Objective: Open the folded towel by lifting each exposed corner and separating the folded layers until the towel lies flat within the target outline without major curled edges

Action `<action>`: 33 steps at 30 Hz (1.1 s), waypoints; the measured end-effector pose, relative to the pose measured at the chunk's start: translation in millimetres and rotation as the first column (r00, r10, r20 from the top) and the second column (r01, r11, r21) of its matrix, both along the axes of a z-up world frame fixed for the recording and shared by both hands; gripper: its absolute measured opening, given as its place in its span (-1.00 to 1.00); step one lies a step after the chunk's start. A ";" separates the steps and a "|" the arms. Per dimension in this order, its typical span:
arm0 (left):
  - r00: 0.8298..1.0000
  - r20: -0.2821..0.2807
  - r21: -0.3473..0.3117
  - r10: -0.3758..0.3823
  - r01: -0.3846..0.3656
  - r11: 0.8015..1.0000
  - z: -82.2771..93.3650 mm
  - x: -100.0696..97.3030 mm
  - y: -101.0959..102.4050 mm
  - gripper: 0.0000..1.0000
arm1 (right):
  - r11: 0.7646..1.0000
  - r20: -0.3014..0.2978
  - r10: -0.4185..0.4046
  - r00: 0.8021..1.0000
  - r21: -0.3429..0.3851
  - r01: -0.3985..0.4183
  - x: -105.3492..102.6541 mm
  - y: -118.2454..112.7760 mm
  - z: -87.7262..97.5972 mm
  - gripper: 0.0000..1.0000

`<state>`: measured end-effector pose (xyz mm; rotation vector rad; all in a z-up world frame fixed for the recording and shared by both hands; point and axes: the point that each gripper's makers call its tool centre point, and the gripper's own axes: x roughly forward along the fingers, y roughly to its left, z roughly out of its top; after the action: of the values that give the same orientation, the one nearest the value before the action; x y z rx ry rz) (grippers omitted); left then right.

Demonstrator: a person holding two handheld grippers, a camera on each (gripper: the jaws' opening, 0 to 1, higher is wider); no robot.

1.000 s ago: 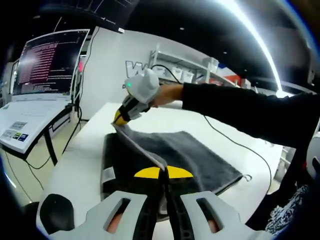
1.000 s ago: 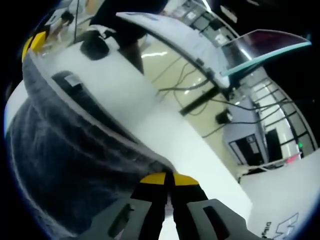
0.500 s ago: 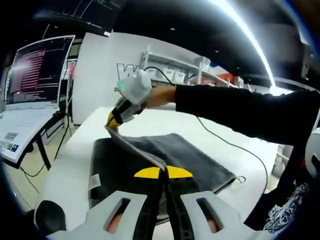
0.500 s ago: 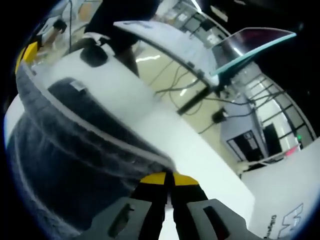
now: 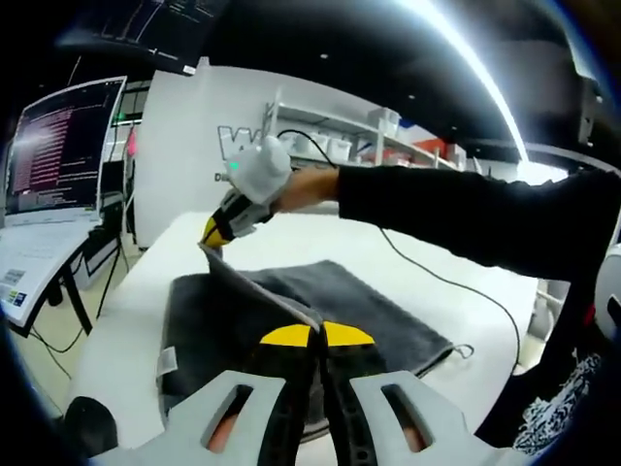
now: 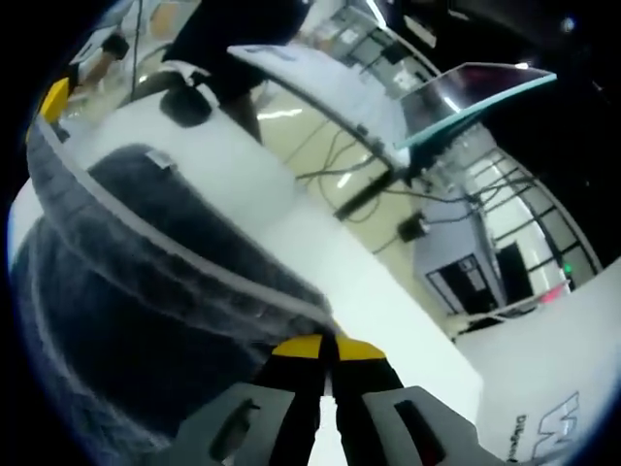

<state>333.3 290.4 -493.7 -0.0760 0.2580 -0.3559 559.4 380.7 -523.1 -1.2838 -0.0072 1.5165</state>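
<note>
A dark grey towel (image 5: 378, 311) lies folded on the white table (image 5: 126, 301). Its top layer is lifted along one edge, which stretches taut between both grippers. My left gripper (image 5: 315, 336) is shut on the near end of that edge. My right gripper (image 5: 215, 236), held by a hand in a black sleeve, pinches the far corner above the table. In the right gripper view, my right gripper (image 6: 328, 348) is shut on the towel (image 6: 116, 291), and the pale hem runs up to the left gripper (image 6: 53, 97). A white label (image 5: 166, 362) shows on the lower layer.
A desk with a lit monitor (image 5: 53, 146) stands left of the table, with cables below it. A black cable (image 5: 456, 286) crosses the table's right side. A shelf (image 5: 340, 136) stands against the back wall. A black round object (image 6: 189, 102) sits near the table's end.
Both grippers have kept their hold on the towel's edge. The lifted layer has swung further over, so more of the lower layer and its label show on the left.
</note>
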 end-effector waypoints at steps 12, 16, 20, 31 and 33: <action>1.000 0.008 -0.016 -0.021 0.021 1.000 3.4 -0.2 -16.9 -1.00 | 1.000 -0.003 -0.009 1.000 0.019 0.009 1.5 -14.8 5.8 -1.00; 1.000 0.009 -0.011 -0.029 0.029 1.000 3.2 0.3 -21.7 -1.00 | 1.000 0.008 -0.015 1.000 0.017 0.015 3.9 -20.3 8.7 -1.00; 0.999 0.023 0.001 -0.041 0.041 0.999 6.0 -0.1 -28.7 -1.00 | 0.999 0.008 -0.021 1.000 0.027 0.020 5.4 -23.6 12.1 -1.00; 0.998 0.035 0.002 -0.057 0.057 0.998 11.3 1.4 -42.6 -1.00 | 0.998 0.026 -0.028 0.999 0.054 0.026 8.4 -34.1 18.5 -1.00; 0.997 0.038 -0.001 -0.061 0.061 0.998 12.6 2.1 -46.2 -1.00 | 0.998 0.029 -0.029 0.999 0.048 0.028 9.1 -38.1 17.5 -1.00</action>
<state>335.3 244.3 -481.0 -0.0639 0.2222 -0.4179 568.5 342.6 -505.5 -1.2631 -0.0436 1.4646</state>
